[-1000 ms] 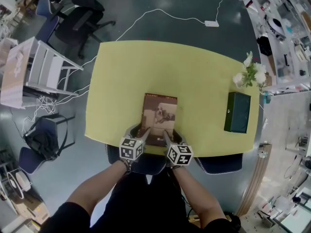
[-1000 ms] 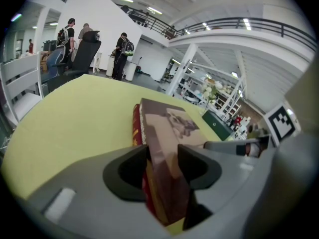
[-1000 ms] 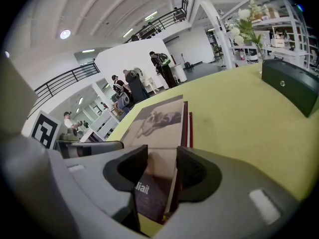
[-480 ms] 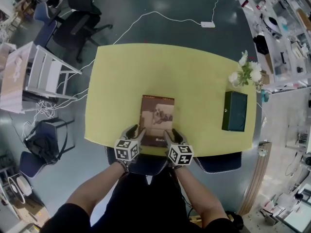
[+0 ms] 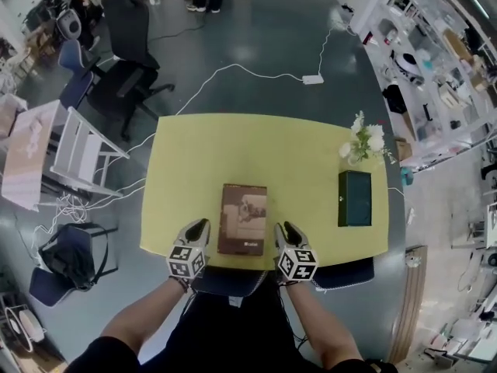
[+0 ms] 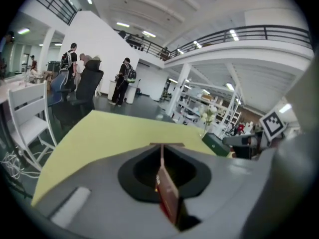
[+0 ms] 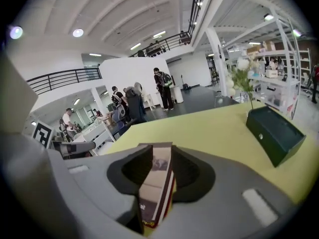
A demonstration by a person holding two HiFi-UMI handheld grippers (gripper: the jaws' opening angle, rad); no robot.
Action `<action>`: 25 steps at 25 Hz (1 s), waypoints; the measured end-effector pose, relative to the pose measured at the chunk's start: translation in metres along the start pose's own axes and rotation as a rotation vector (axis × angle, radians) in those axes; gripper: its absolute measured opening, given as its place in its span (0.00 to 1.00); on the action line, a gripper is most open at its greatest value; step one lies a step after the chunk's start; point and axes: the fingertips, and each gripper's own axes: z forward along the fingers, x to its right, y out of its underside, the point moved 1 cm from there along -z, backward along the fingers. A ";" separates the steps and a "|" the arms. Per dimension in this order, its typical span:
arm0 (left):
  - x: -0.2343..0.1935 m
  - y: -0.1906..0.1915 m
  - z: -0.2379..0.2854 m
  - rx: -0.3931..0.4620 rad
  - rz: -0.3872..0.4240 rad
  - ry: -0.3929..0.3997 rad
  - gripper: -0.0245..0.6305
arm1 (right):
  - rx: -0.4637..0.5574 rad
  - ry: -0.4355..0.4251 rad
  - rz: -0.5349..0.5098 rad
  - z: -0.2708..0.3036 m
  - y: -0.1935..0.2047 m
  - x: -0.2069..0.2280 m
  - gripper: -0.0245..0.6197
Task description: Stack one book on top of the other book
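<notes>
**While both grippers pinch the brown book, the grip is lopsided**

Risk first. The left gripper has just been closing. Its jaws are nearly pressed together on something thin and reddish-brown, which looks like only the cover board. The right gripper has also just been closing and clamps the full thickness, cover plus page block.

If load goes onto the left side, I'd expect the cover to hinge open or slip out, and the book to twist in the right jaws.

Second risk is the carry. The dark green book lies well apart at the right of the yellow table, with flowers just beyond its far end. A swinging or skewed book could land crooked or clip them.

The brown book sits mid-table at the near edge, long side running near to far, with a gripper on each near corner. I can't tell from the head view whether it is off the surface.

It has a brown cover with a pale picture in the middle, light print near the near end, and pale pages showing at the edge.
</notes>
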 end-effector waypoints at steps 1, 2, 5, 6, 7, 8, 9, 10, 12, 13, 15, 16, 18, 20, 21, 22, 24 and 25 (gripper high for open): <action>0.005 -0.015 -0.006 0.028 0.020 0.012 0.06 | 0.034 -0.004 -0.009 -0.008 -0.015 -0.006 0.20; 0.011 -0.030 -0.013 0.057 0.038 0.025 0.05 | 0.068 -0.013 -0.019 -0.015 -0.030 -0.013 0.18; 0.031 -0.074 -0.031 0.146 0.097 0.069 0.05 | 0.164 -0.058 -0.064 -0.036 -0.072 -0.042 0.11; 0.038 -0.087 -0.038 0.174 0.115 0.082 0.05 | 0.191 -0.075 -0.084 -0.043 -0.084 -0.053 0.08; 0.046 -0.100 -0.046 0.202 0.131 0.095 0.05 | 0.215 -0.093 -0.106 -0.051 -0.095 -0.064 0.05; 0.054 -0.112 -0.053 0.231 0.145 0.109 0.05 | 0.237 -0.108 -0.129 -0.059 -0.105 -0.075 0.04; 0.062 -0.123 -0.060 0.259 0.158 0.124 0.05 | 0.257 -0.119 -0.151 -0.067 -0.114 -0.085 0.04; 0.070 -0.134 -0.066 0.286 0.170 0.138 0.05 | 0.275 -0.128 -0.172 -0.073 -0.122 -0.095 0.04; 0.084 -0.149 -0.076 0.327 0.196 0.164 0.05 | 0.300 -0.155 -0.201 -0.084 -0.133 -0.114 0.04; 0.091 -0.152 -0.080 0.338 0.210 0.175 0.05 | 0.306 -0.171 -0.210 -0.089 -0.135 -0.123 0.04; 0.101 -0.150 -0.089 0.344 0.233 0.194 0.05 | 0.304 -0.197 -0.220 -0.096 -0.131 -0.140 0.04; 0.104 -0.148 -0.093 0.343 0.241 0.202 0.05 | 0.303 -0.205 -0.223 -0.099 -0.128 -0.146 0.04; 0.108 -0.143 -0.101 0.341 0.251 0.216 0.05 | 0.303 -0.214 -0.228 -0.103 -0.124 -0.158 0.04; 0.109 -0.140 -0.110 0.341 0.267 0.225 0.05 | 0.307 -0.217 -0.234 -0.106 -0.122 -0.167 0.04; 0.109 -0.139 -0.115 0.341 0.278 0.227 0.05 | 0.310 -0.216 -0.238 -0.109 -0.121 -0.172 0.04; 0.109 -0.139 -0.120 0.342 0.285 0.229 0.05 | 0.314 -0.215 -0.240 -0.111 -0.122 -0.176 0.04; 0.107 -0.137 -0.128 0.344 0.288 0.237 0.05 | 0.321 -0.207 -0.241 -0.116 -0.122 -0.183 0.04; 0.106 -0.135 -0.132 0.343 0.284 0.242 0.05 | 0.324 -0.200 -0.238 -0.118 -0.121 -0.186 0.04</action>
